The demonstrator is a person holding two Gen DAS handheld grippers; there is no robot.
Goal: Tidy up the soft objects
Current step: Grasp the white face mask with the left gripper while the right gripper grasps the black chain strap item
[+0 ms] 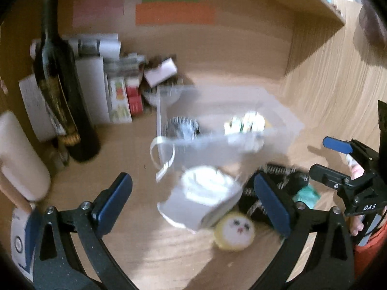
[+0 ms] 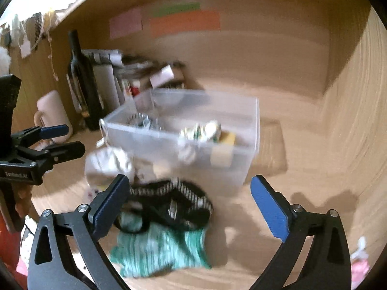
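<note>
A clear plastic bin stands mid-desk and holds a black-and-white frilly item and a white-green bundle. In front of it lie a white soft pouch, a round yellow face cushion, a black striped cloth and a green knit cloth. My left gripper is open above the white pouch. My right gripper is open over the black and green cloths. Both views are motion-blurred.
A dark wine bottle, a pale mug, and stacked boxes and papers stand at the back left. Wooden walls enclose the desk, and a shelf hangs above right.
</note>
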